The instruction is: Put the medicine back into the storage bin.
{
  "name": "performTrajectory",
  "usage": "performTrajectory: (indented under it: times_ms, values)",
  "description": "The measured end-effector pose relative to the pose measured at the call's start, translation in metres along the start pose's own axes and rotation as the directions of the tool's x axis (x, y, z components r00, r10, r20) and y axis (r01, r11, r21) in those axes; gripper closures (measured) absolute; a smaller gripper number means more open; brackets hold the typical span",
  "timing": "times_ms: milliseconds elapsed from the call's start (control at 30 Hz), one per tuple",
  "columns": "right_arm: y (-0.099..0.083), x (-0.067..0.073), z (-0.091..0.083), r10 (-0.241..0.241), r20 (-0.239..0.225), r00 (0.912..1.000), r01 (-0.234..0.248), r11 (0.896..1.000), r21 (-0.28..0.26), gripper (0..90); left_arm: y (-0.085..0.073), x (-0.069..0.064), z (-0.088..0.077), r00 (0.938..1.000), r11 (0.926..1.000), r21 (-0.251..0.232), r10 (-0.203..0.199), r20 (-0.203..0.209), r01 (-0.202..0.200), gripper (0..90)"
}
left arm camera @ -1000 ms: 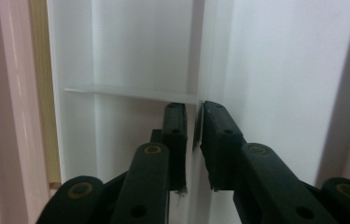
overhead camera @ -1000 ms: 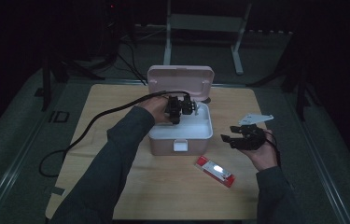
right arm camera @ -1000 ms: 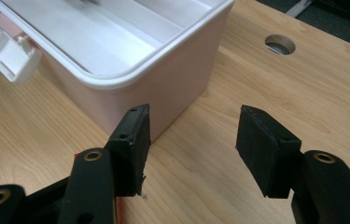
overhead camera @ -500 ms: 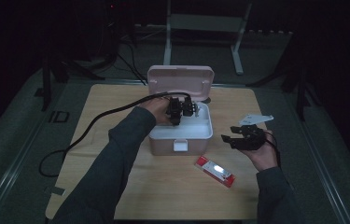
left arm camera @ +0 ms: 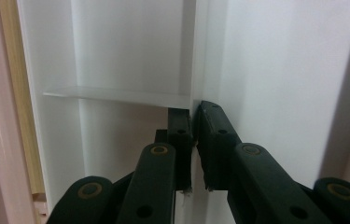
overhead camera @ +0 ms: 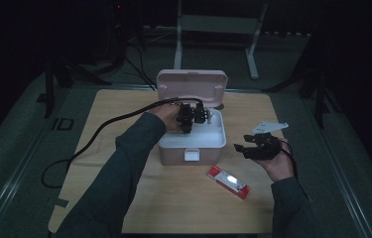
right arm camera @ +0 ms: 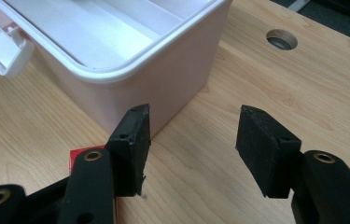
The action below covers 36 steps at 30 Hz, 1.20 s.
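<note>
The pink box [overhead camera: 192, 144] stands near the middle of the wooden table [overhead camera: 173, 203], with its lid [overhead camera: 191, 85] open and standing up at the 12 o'clock side. Its long axis runs from 9 o'clock to 3 o'clock, and its white latch [overhead camera: 190, 155] faces 6 o'clock, toward the person. The outside is pale pink, and the inside is a white tray with a thin white divider [left arm camera: 194, 56].

The left gripper [overhead camera: 192, 117] reaches into the box from 9 o'clock. In the left gripper view its jaws have just been closing, and they now pinch the edge of the divider between the pads [left arm camera: 212, 140].

The right gripper [overhead camera: 258, 147] is at 3 o'clock from the box, near it but apart. Its jaws are spread wide with only the table between them. A small red packet [overhead camera: 228, 181] lies flat at about 5 o'clock from the box, with its long axis on a diagonal.
</note>
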State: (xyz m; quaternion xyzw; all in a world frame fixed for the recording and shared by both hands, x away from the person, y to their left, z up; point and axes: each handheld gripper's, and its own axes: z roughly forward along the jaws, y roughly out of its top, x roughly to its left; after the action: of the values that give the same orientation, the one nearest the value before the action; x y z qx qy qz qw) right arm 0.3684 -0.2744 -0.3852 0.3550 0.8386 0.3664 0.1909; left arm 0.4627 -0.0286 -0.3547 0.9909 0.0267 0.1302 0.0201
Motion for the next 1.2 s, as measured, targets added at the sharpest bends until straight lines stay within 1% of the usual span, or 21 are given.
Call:
performTrajectory:
  times_ms: [367,400,633,667,733,933,1167,1200]
  values:
    - [-0.003,-0.002,0.000,0.006,0.001,1.0000,-0.006,1.000,0.002,44.2,-0.002,0.001,-0.002,0.9998,1.0000,-0.010,-0.001,0.018,0.001,84.9]
    - [-0.004,-0.002,0.000,0.008,0.001,1.0000,-0.008,1.000,0.003,44.2,-0.002,0.001,-0.003,0.9999,1.0000,-0.010,0.003,0.014,-0.002,85.1]
    - [-0.006,-0.002,0.000,0.014,0.001,0.9999,-0.014,1.000,0.002,44.2,-0.004,0.001,-0.009,1.0000,0.9997,-0.026,-0.003,0.004,0.003,86.5]
    - [-0.006,-0.002,-0.001,0.015,0.001,0.9999,-0.015,1.000,0.001,44.2,-0.004,0.000,-0.010,1.0000,0.9995,-0.030,-0.009,0.004,0.009,86.8]
    - [-0.006,-0.002,-0.001,0.017,0.001,0.9999,-0.017,1.000,0.003,44.2,-0.006,0.001,-0.013,1.0000,0.9992,-0.038,-0.007,-0.001,0.007,87.5]
    - [-0.006,-0.002,0.001,0.015,0.000,0.9999,-0.015,1.000,0.003,44.2,-0.003,-0.001,-0.025,0.9991,0.9995,-0.026,0.016,-0.039,-0.017,88.9]
    - [-0.007,-0.003,0.000,0.013,0.002,0.9999,-0.013,1.000,0.002,44.2,-0.004,-0.003,-0.027,0.9990,0.9995,-0.029,0.013,-0.044,-0.014,88.9]
    - [-0.007,-0.003,0.000,0.014,0.001,0.9999,-0.014,1.000,0.002,44.2,-0.005,-0.003,-0.027,0.9988,0.9994,-0.028,0.018,-0.046,-0.019,88.9]
